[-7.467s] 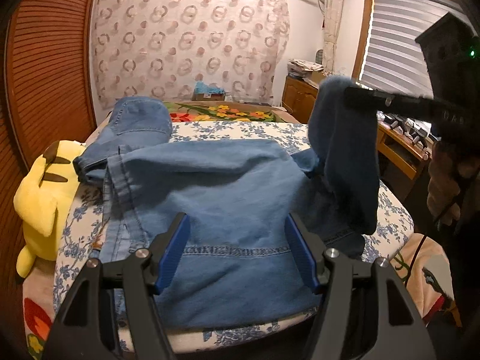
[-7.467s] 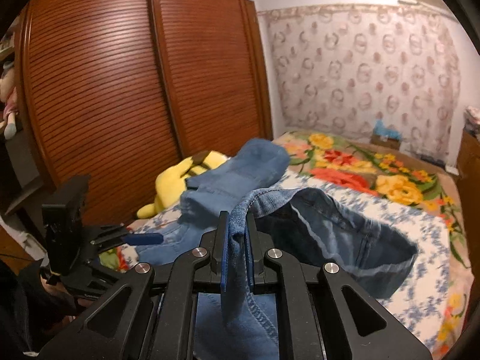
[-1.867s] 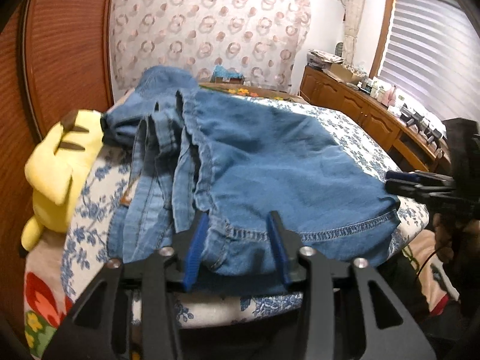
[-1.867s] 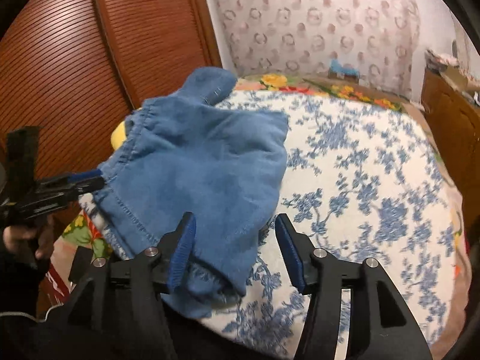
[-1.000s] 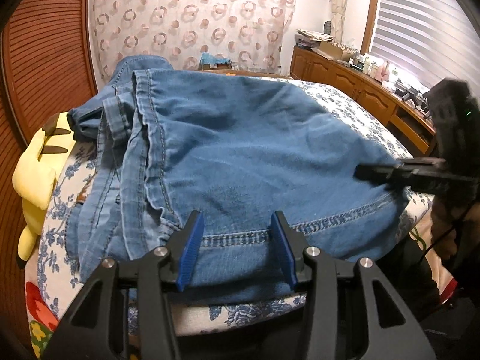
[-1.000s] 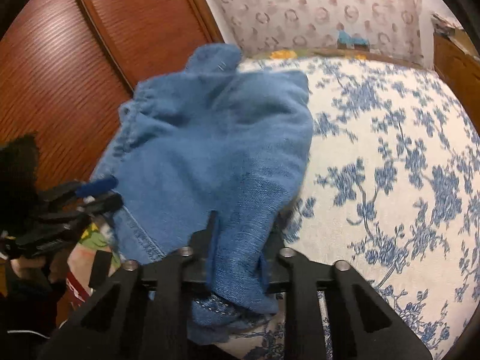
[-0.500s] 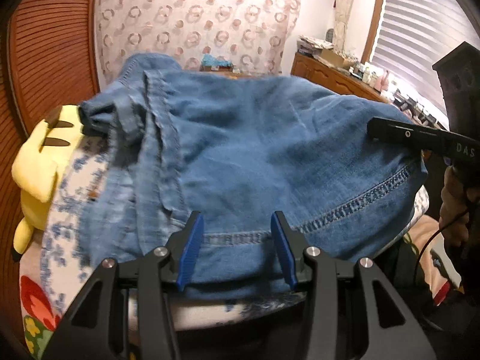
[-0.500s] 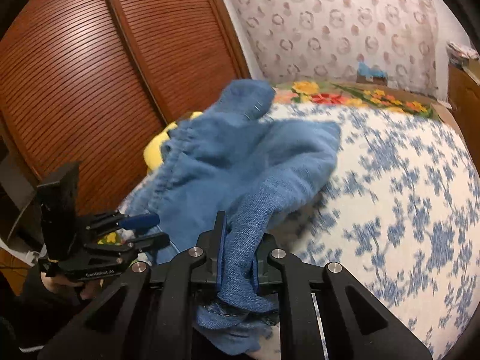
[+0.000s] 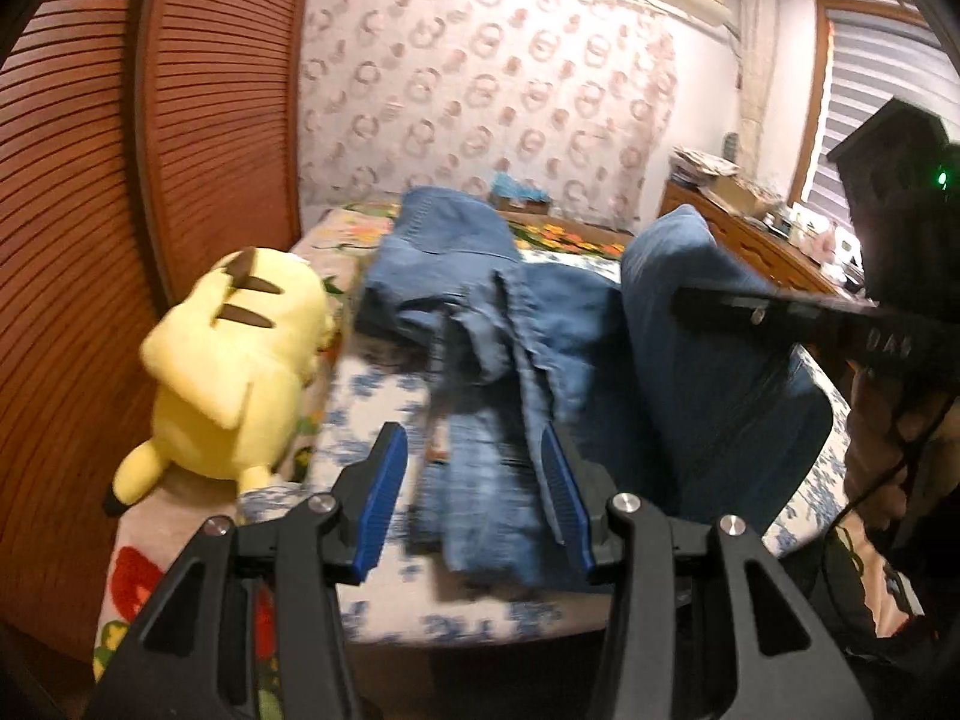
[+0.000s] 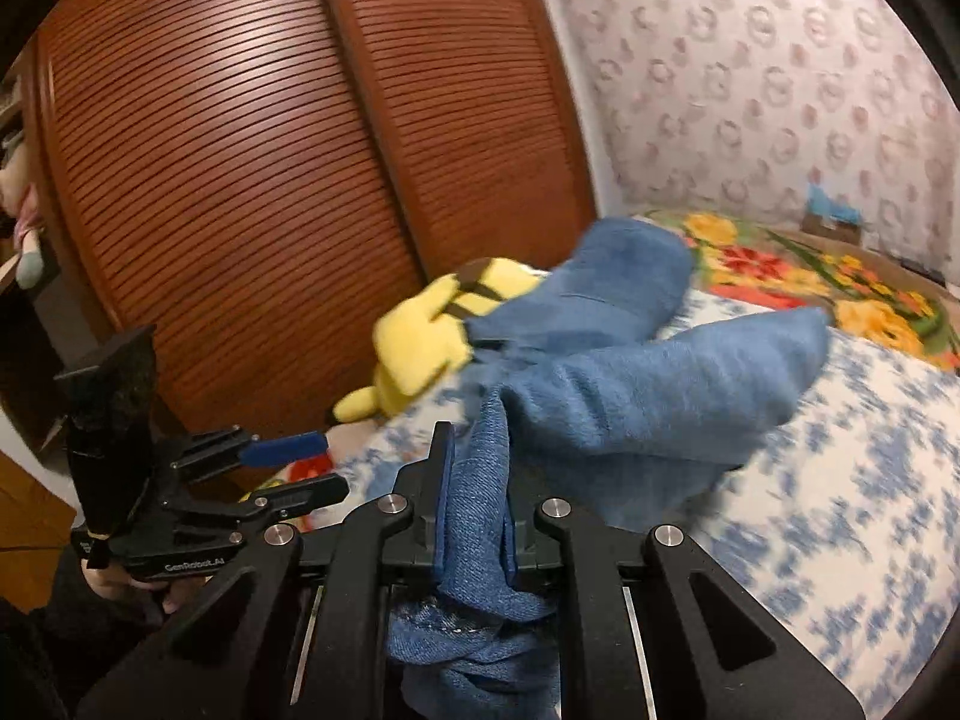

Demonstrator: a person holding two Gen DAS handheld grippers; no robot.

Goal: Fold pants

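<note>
Blue denim pants (image 9: 480,324) lie bunched on the bed, one part raised. My left gripper (image 9: 474,492) is open and empty, hovering over the near left edge of the denim, with nothing between its blue pads (image 9: 381,489). It also shows in the right wrist view (image 10: 282,450), at the left. My right gripper (image 10: 474,492) is shut on a fold of the pants (image 10: 630,384) and holds it lifted above the bed. In the left wrist view the right gripper (image 9: 684,300) holds up the raised denim at the right.
A yellow plush toy (image 9: 234,354) lies at the bed's left edge beside the brown slatted wardrobe doors (image 9: 120,180). The bed has a blue floral sheet (image 10: 840,480) and a bright flowered cover (image 10: 768,270) at the far end. A wooden dresser (image 9: 750,234) stands at the right.
My right gripper has lifted its fold of denim higher, pulling the pants up off the bed. My left gripper stays open and has shifted left, toward the plush toy.
</note>
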